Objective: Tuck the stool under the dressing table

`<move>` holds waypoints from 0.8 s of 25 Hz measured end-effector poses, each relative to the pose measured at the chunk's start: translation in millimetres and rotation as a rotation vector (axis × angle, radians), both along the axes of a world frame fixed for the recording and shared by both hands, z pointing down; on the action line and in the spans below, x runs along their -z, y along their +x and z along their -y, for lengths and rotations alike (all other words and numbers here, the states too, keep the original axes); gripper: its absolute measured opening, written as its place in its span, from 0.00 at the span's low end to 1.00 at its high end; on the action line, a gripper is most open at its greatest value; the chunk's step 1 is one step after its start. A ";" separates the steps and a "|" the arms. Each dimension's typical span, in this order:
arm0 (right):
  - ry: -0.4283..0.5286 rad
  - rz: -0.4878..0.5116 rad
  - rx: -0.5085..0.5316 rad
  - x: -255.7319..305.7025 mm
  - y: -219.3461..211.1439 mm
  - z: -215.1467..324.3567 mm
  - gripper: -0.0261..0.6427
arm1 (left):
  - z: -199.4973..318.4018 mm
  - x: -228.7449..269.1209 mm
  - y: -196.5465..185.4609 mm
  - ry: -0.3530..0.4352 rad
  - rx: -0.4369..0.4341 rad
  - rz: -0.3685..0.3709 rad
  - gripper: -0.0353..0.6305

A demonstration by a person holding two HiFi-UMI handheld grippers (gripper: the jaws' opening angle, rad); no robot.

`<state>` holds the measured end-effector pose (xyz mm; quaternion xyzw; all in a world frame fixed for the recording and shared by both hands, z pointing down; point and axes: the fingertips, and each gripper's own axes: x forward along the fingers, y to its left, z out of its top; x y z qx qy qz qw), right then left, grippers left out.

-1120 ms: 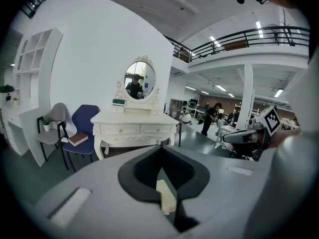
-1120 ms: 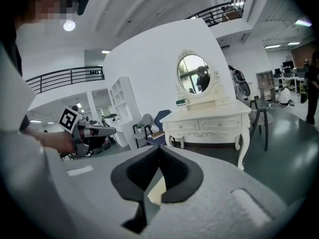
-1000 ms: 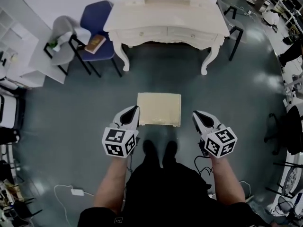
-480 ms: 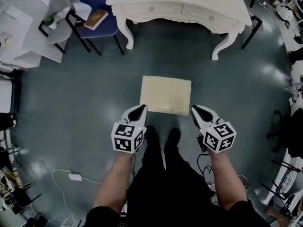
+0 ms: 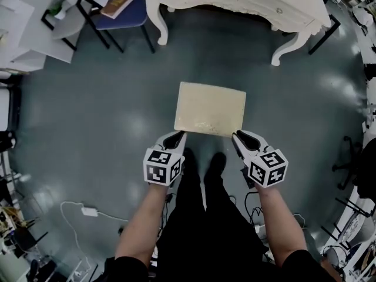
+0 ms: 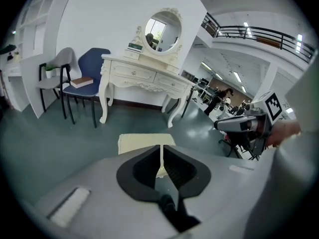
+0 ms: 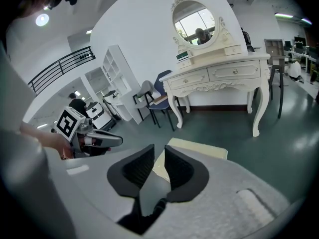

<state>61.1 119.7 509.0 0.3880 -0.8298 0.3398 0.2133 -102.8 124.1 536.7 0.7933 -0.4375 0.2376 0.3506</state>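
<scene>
**On open floor at centre: stool not tucked, grab pending**

Head view: the cream, flat square-topped stool (image 5: pixel 210 108) sits mid-floor. It is well apart from the ornate cream-white dressing table with curved legs (image 5: pixel 258 2) at 12 o'clock. The gap between the table legs looks free, with nothing in the lane.

The left gripper (image 5: pixel 176 137) is at the stool's 7 o'clock corner, jaws together, nothing in them. The right gripper (image 5: pixel 239 136) is at the 5 o'clock corner. Its jaws have just been opening and now stand a modest gap apart, nothing between them, with the stool edge just beyond. Neither tool has hold of the seat, and I can't confirm contact.

Judgement: progress near zero. Remaining: take or brace both near corners, push toward 12 o'clock square to the table front, and stop once the seat is under the top.
</scene>
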 end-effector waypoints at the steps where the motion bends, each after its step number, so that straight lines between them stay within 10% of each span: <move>1: -0.008 -0.007 0.003 -6.6 -1.2 -0.9 0.15 | -2.2 -8.8 -1.4 -0.016 -0.004 -0.002 0.12; 20: -0.195 -0.158 -0.064 -192.9 32.3 -29.5 0.43 | -26.8 -190.8 -17.1 -0.236 -0.036 0.040 0.44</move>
